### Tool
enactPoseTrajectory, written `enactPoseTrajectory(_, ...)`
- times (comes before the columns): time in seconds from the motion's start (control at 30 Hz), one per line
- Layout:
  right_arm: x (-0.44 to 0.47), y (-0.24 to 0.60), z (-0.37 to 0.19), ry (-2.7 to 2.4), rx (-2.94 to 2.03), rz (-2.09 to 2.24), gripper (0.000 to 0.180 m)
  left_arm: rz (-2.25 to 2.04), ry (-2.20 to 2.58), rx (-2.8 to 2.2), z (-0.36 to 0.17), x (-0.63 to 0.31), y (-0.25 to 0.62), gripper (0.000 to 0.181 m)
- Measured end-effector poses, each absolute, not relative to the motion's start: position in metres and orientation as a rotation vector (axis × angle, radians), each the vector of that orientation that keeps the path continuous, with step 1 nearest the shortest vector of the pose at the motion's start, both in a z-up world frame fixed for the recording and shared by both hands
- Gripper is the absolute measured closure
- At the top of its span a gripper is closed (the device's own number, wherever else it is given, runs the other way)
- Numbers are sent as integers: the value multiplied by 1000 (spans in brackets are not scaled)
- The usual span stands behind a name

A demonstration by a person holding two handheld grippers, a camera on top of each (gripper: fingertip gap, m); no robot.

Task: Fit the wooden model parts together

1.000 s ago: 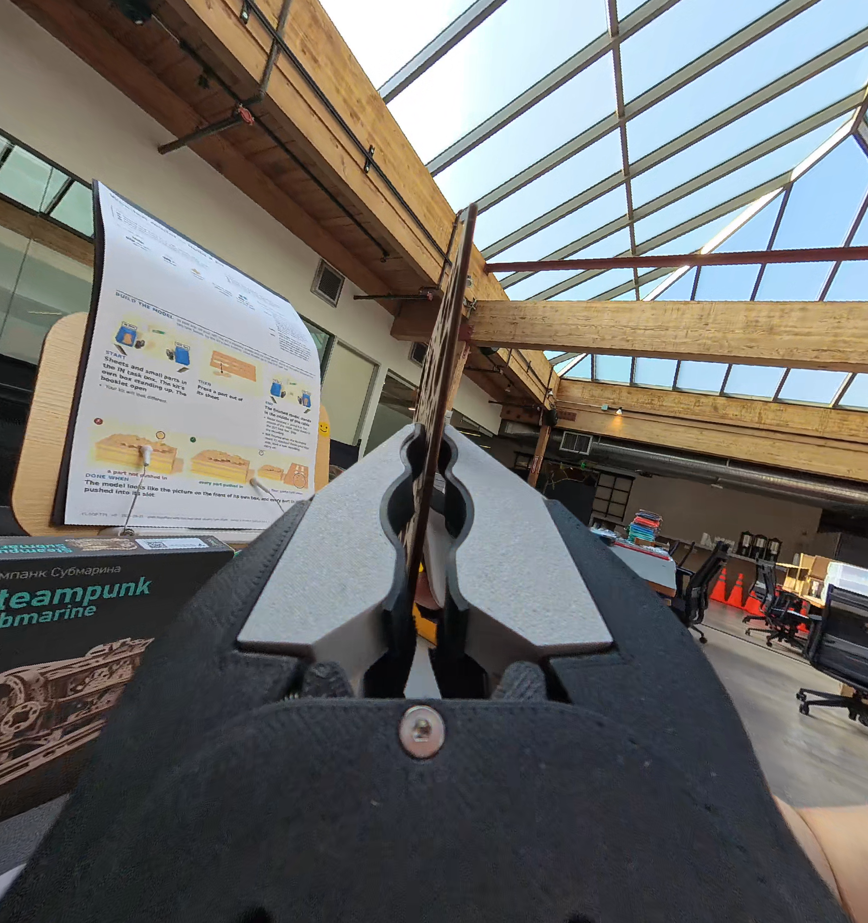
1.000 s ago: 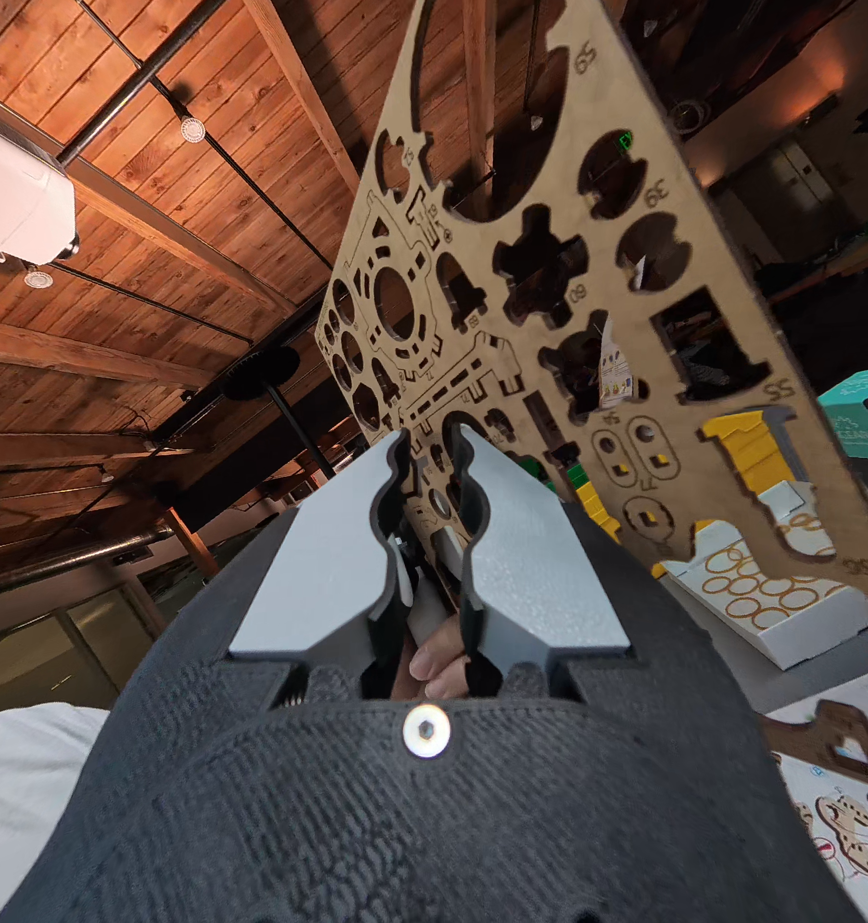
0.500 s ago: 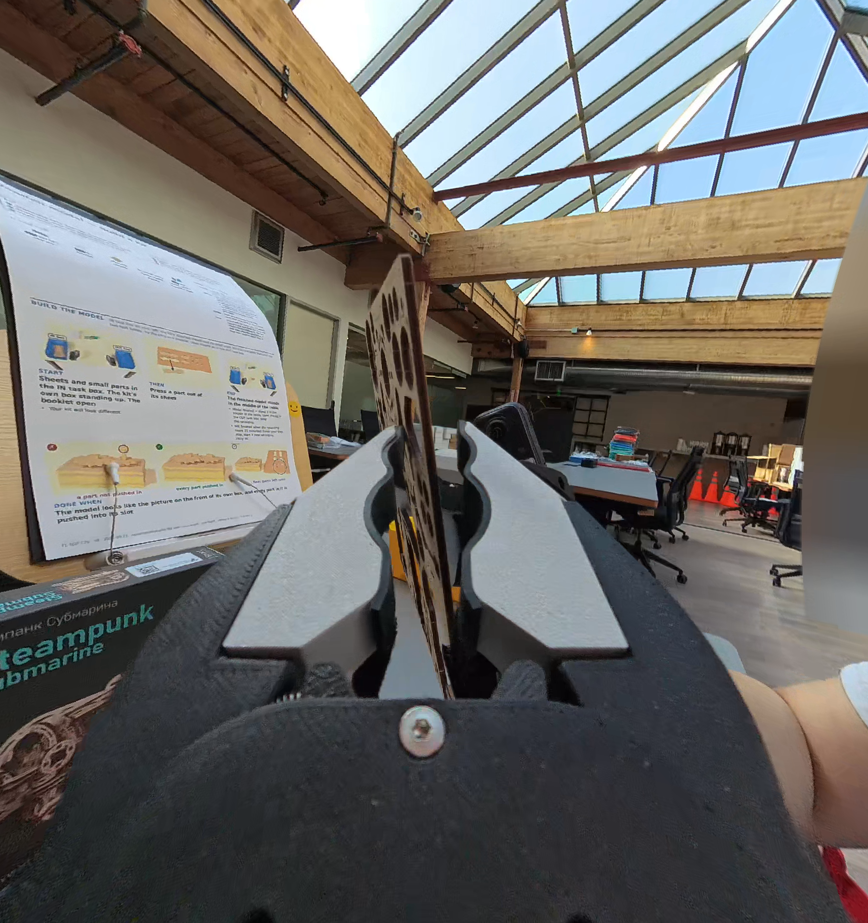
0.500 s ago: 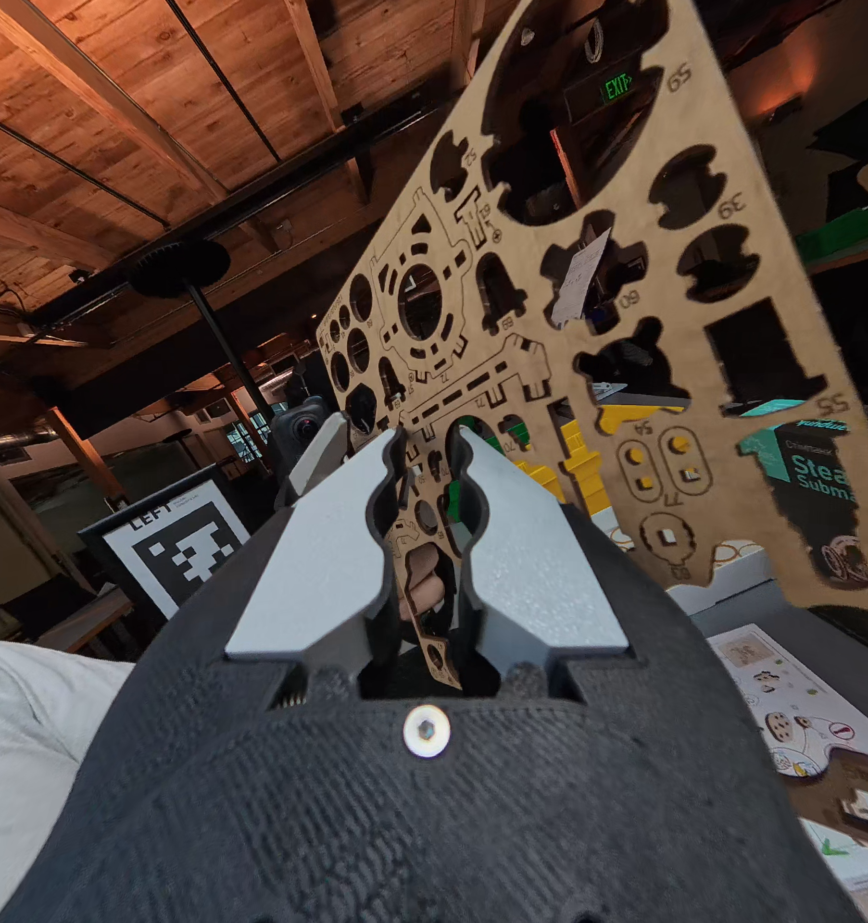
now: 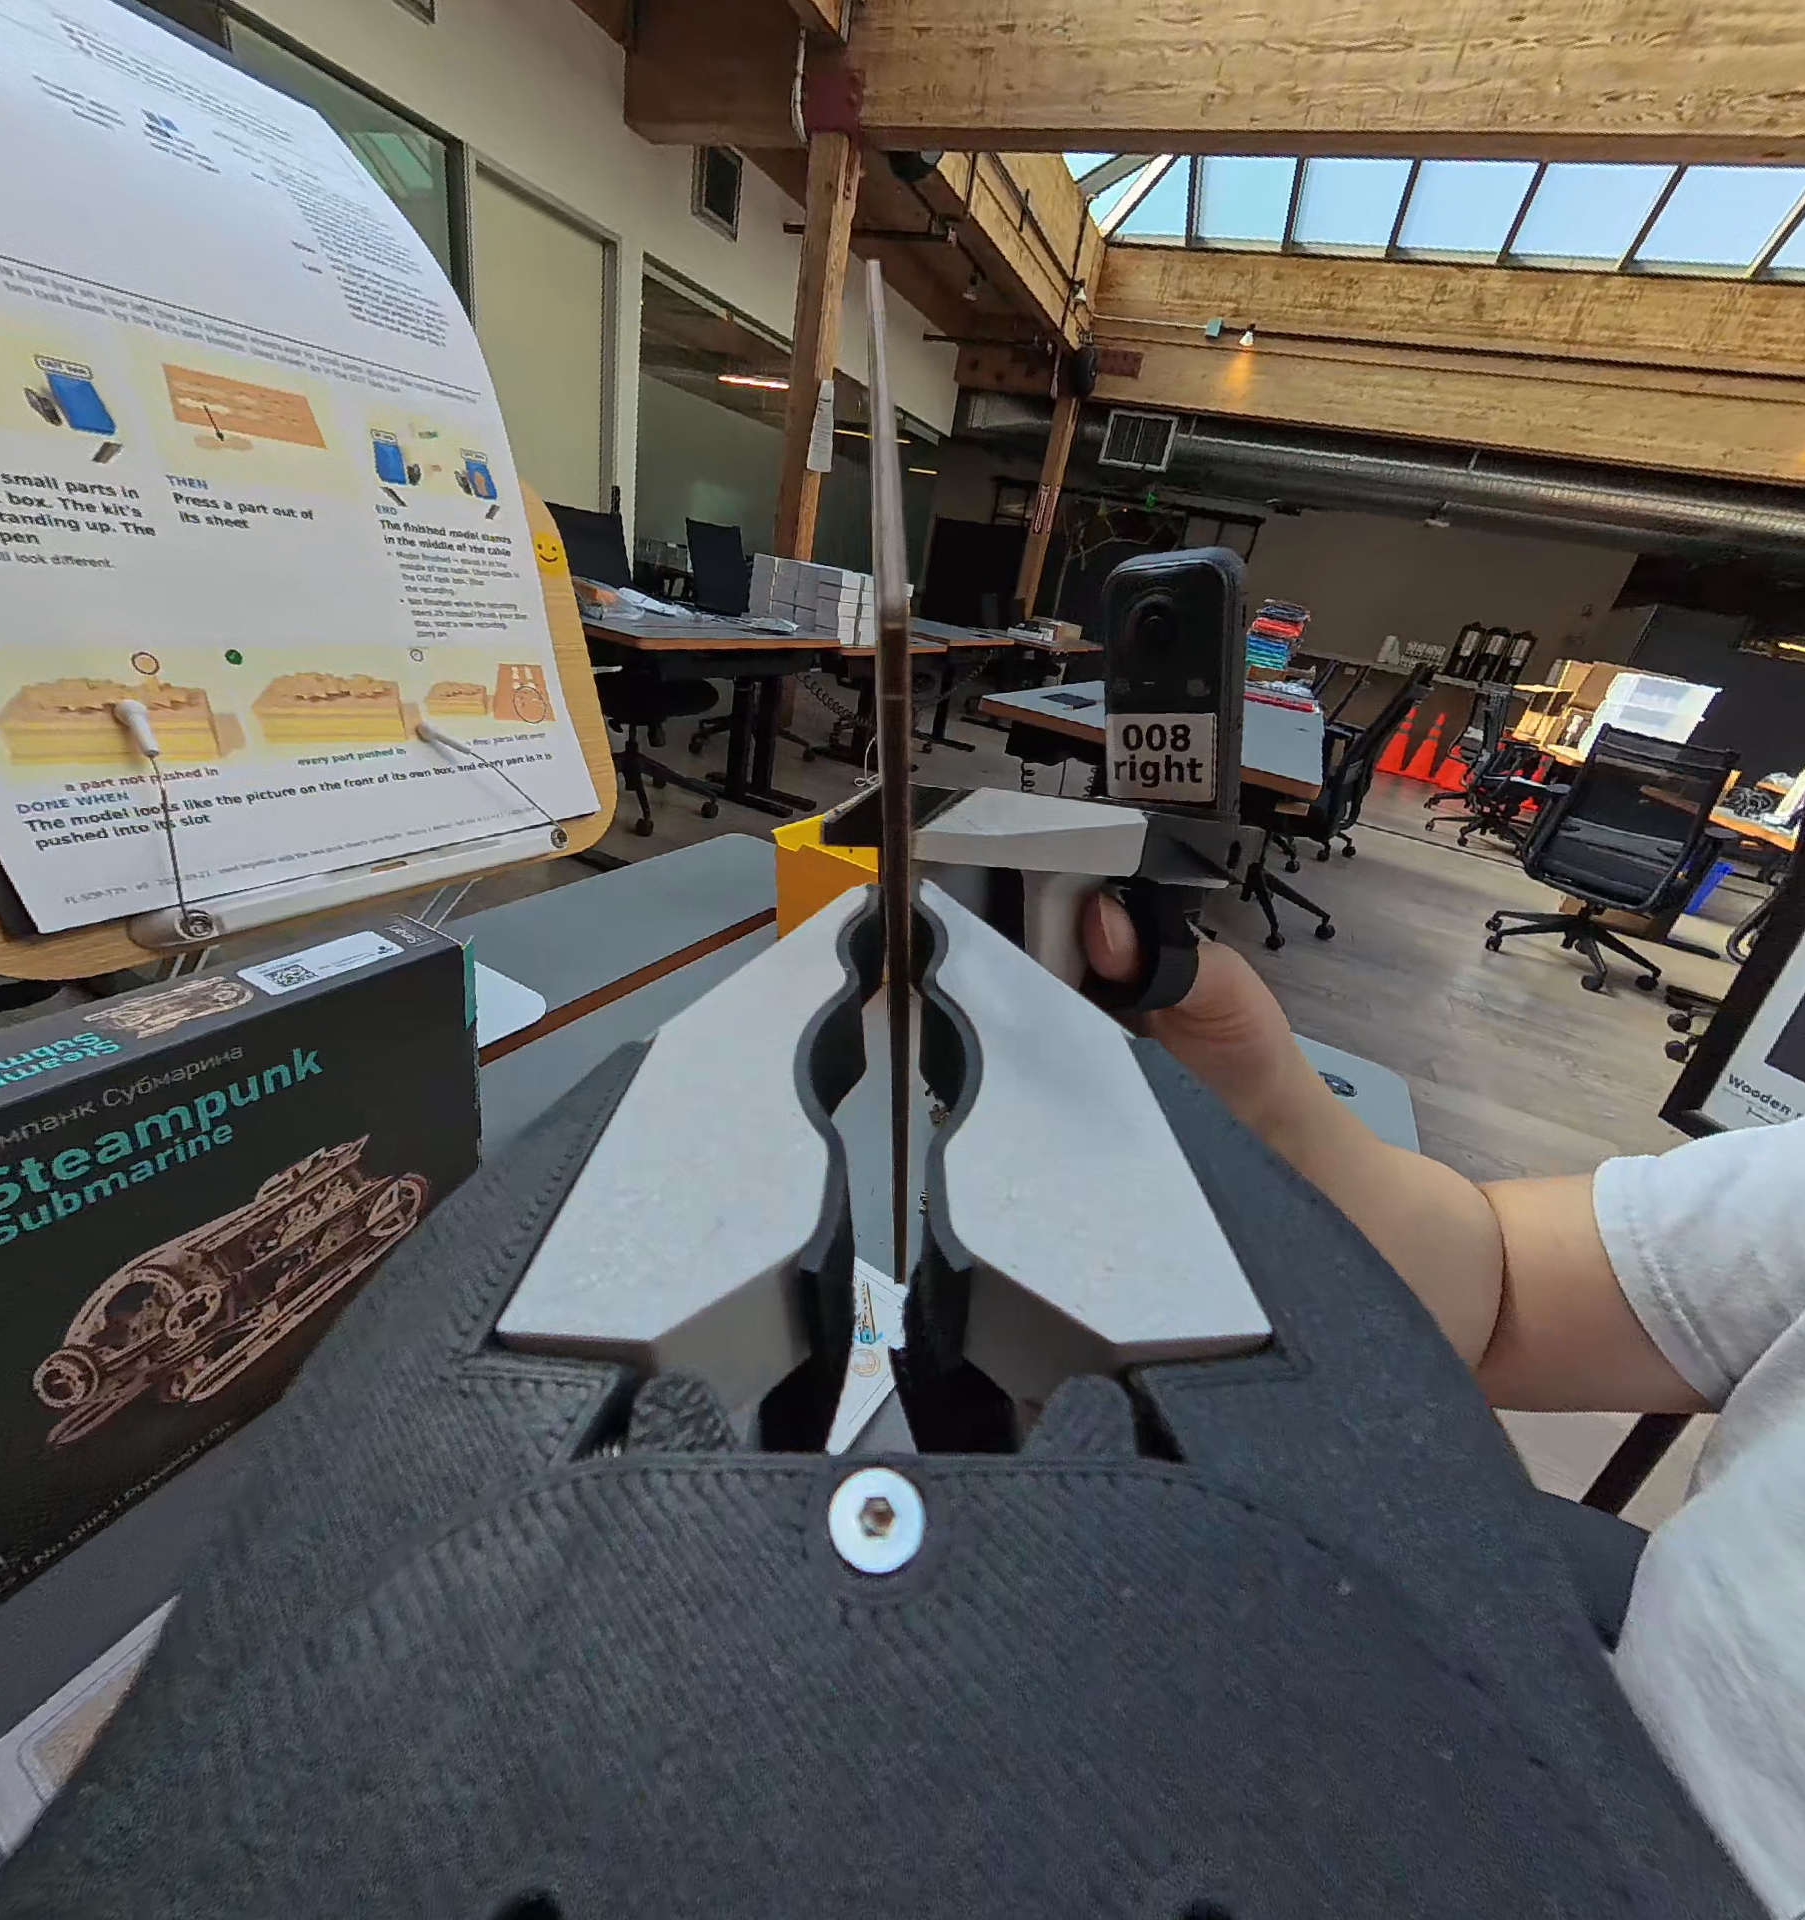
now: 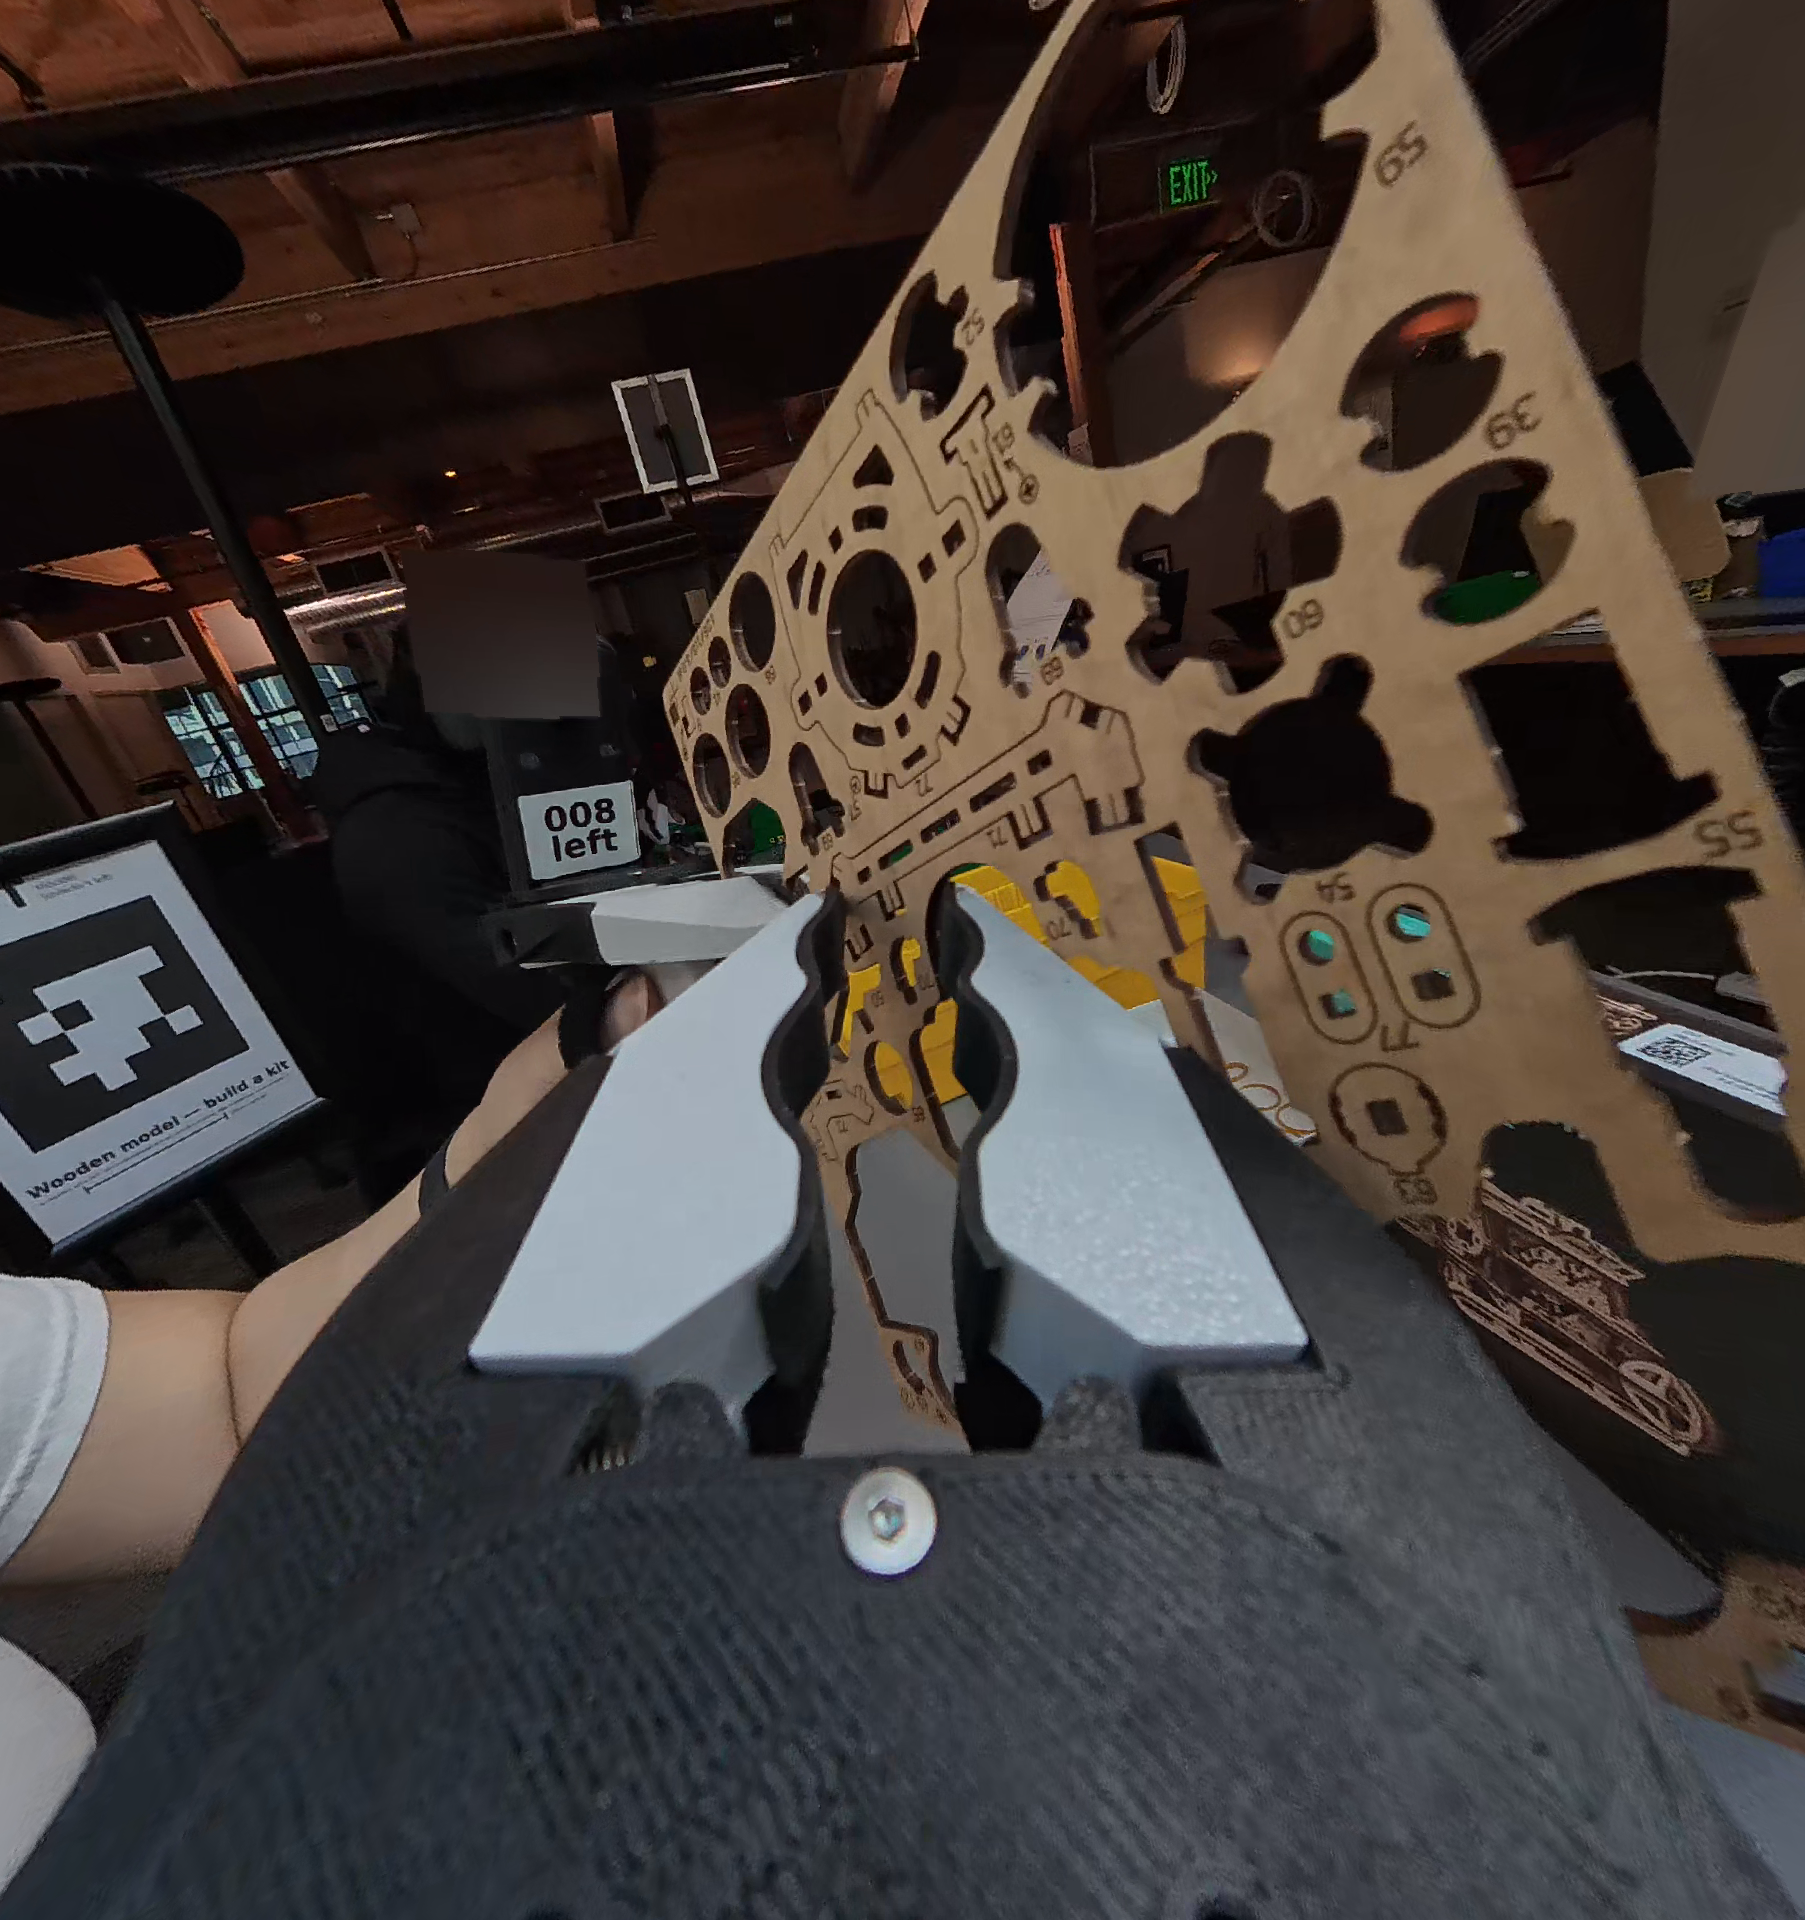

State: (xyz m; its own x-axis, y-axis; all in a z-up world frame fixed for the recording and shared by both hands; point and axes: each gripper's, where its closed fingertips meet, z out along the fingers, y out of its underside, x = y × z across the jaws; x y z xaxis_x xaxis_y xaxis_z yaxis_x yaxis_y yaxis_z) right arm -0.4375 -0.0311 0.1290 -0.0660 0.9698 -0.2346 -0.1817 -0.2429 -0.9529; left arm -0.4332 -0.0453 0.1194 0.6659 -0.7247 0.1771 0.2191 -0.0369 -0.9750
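Observation:
A thin wooden sheet (image 6: pixel 1391 639) of laser-cut model parts, with many cut-outs empty, is held upright in the air. In the left wrist view it stands edge-on (image 5: pixel 890 623) between the pads of my left gripper (image 5: pixel 890 914), which is shut on it. My right gripper (image 6: pixel 893 904) is shut on the sheet's lower corner, which slants between its jaws. Each gripper shows in the other's view, reaching the sheet from the side: the right one (image 5: pixel 1033 831) and the left one (image 6: pixel 669 920).
A dark kit box (image 5: pixel 181 1195) stands at the left on the grey table (image 5: pixel 617 914), with an instruction sheet (image 5: pixel 233 520) on a wooden stand behind it. A yellow bin (image 5: pixel 820 873) sits beyond the sheet. A marker sign (image 6: pixel 98 1018) and a person (image 6: pixel 410 883) are behind. My left and right fingertips are right by each other.
Both grippers tipped down from the ceiling toward the room, carrying the sheet. In the left jaws the sheet turned from slanted to edge-on and the jaws narrowed on it. The right grip stayed fixed.

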Motion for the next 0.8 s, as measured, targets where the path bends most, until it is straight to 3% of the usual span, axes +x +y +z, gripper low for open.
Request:
enactPoseTrajectory(0.17,-439,-33,129,-986,-1248,1586,155,-790,421,-1364,120,-435,-43,180)
enactPoseTrajectory(0.23,-439,-29,126,-986,-1253,1573,162,-766,417,-1354,120,-434,-43,181)
enactPoseTrajectory(0.8,-436,-38,129,-1047,-1196,1525,163,-589,433,-1259,122,-428,-53,180)
